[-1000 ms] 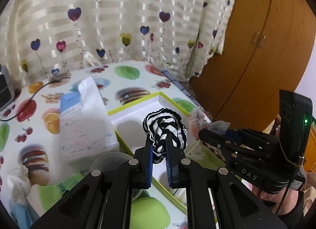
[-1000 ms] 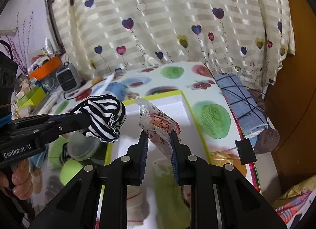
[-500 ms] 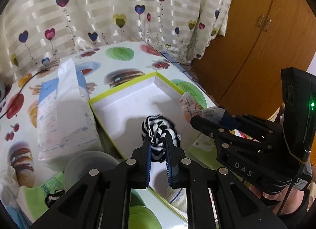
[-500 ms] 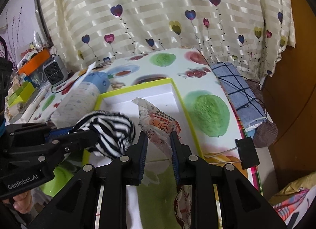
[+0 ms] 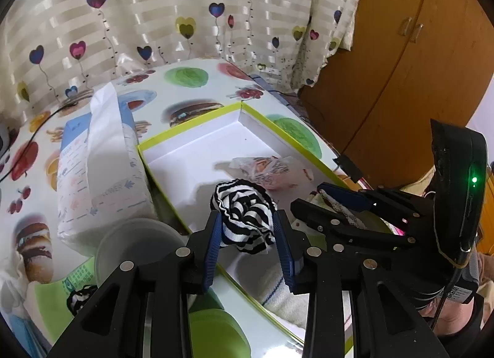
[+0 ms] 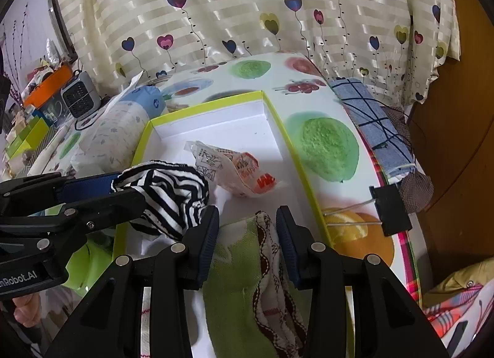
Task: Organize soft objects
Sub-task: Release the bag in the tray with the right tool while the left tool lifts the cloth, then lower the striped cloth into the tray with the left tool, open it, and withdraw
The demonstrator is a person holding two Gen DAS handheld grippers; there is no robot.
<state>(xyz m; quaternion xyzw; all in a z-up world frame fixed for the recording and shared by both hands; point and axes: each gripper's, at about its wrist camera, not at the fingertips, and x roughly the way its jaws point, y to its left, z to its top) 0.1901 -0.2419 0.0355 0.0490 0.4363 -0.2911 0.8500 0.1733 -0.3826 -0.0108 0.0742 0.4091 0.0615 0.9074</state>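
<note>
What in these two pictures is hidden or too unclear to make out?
- White cloth with blue stripes, left wrist view: the left gripper hides most of it.
- Green cloth, right wrist view: cut off by the bottom edge.
- Plastic packet: print too small to read.
- Striped fabric: bunched, so its kind is unclear.

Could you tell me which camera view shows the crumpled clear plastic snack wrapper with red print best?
The right wrist view: the crumpled clear plastic snack wrapper with red print lies unobstructed there in the white box with a lime-green rim. In the left wrist view the wrapper appears smaller and farther off.
</note>
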